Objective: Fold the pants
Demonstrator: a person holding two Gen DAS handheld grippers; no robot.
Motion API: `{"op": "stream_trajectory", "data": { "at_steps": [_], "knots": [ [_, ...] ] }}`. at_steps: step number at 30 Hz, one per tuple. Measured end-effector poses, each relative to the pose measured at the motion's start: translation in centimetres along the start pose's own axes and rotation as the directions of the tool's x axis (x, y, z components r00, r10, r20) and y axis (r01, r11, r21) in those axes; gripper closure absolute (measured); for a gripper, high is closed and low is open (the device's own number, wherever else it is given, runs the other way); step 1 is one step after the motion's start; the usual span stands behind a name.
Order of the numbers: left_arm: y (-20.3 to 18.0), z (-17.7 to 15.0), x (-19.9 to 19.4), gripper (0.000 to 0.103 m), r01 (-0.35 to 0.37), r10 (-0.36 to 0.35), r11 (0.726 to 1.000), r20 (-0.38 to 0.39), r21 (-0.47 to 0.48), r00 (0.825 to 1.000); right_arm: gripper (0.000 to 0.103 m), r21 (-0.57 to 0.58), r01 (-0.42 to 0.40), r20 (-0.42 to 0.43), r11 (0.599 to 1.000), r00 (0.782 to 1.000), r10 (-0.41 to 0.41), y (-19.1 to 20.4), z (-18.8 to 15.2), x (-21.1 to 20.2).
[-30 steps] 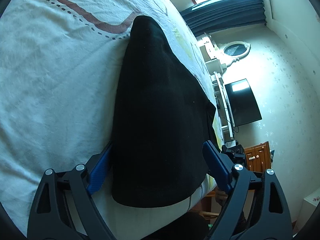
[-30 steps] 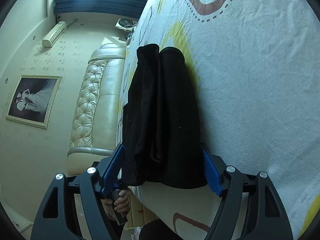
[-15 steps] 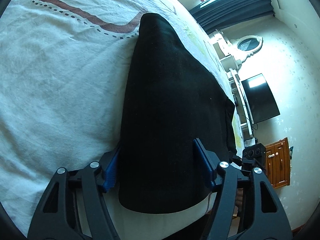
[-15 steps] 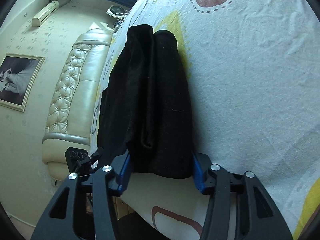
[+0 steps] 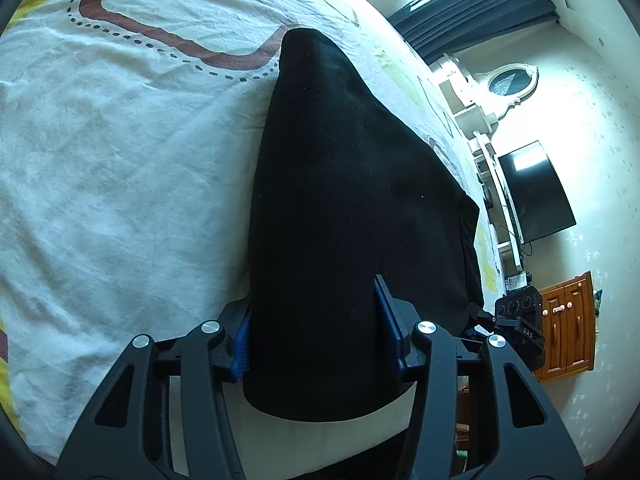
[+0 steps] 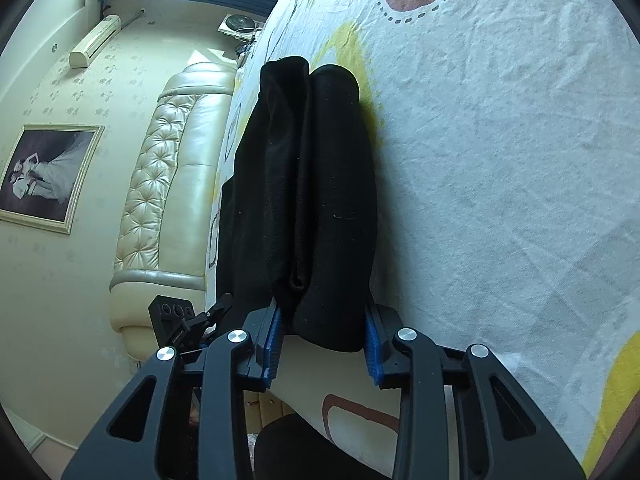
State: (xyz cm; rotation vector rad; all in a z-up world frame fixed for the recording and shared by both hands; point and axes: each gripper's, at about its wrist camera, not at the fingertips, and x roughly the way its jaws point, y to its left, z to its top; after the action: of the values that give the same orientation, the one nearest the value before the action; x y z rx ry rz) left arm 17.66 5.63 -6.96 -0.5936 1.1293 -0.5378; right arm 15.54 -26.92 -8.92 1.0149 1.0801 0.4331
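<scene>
White crumpled bedsheet printed with brown outlines, dotted lines and yellow patches (image 5: 120,184) covers the bed in front of you, and the black fabric pants, folded lengthwise (image 5: 340,220), lie on it, running from the near edge away toward the far side. Your left gripper, black with blue pads (image 5: 316,336), straddles the near end of the pants; its jaws have just been closing, and the cloth now fills the gap with both pads against it. Your right gripper of the same make (image 6: 324,340) sits at the near end of the pants' other side, where the folded layers show as two ridges (image 6: 308,184); its jaws have also just been closing, and the pads meet the cloth on both sides. Beyond the bed you can see a cream tufted leather headboard (image 6: 168,184), a framed picture (image 6: 44,176) and a dark wall-mounted screen (image 5: 536,192).
</scene>
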Motion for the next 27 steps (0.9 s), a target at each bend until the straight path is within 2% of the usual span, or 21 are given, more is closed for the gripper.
{"op": "stream_trajectory", "data": {
  "at_steps": [14, 27],
  "knots": [
    [-0.4, -1.1, -0.4, 0.054, -0.020, 0.021, 1.000, -0.038, 0.021, 0.999, 0.069, -0.009, 0.020, -0.033, 1.000, 0.999, -0.021, -0.7, -1.4, -1.5],
    [-1.2, -0.5, 0.3, 0.054, -0.019, 0.020, 0.999, -0.052, 0.033, 0.998, 0.069, -0.002, 0.027, -0.044, 1.000, 0.999, -0.027, -0.5, -1.9, -1.6]
  ]
}}
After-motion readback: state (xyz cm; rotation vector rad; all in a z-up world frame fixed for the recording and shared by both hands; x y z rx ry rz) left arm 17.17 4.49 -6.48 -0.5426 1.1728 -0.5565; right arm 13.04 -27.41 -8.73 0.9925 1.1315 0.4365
